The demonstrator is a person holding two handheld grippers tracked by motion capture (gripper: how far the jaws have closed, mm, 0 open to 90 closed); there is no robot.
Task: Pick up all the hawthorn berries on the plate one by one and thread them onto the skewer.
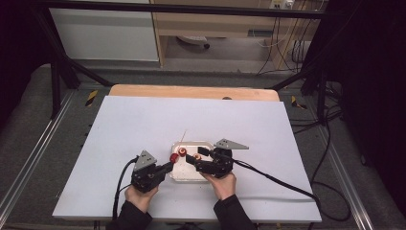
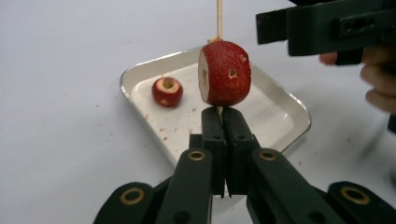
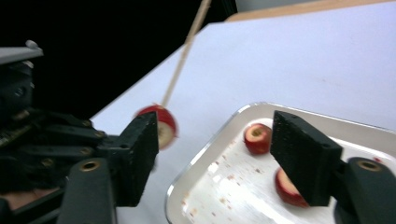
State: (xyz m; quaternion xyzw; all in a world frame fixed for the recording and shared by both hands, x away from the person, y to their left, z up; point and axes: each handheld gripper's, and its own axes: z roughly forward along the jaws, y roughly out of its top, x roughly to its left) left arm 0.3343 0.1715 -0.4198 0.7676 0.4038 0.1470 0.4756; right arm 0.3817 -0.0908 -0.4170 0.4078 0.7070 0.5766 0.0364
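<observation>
White table (image 1: pixel 143 124) w/ metal tray (image 1: pixel 187 176)

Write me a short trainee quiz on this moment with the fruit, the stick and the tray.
1. True or false: the left gripper is shut on the skewer just below the skewered fruit.
2. What is threaded on the skewer? A) a red fruit with a cored hole B) a marshmallow C) nothing
3. In the right gripper view, are the jaws of the right gripper, above the metal tray, open or shut?

Key: 1 true; 2 A; 3 open.
</observation>
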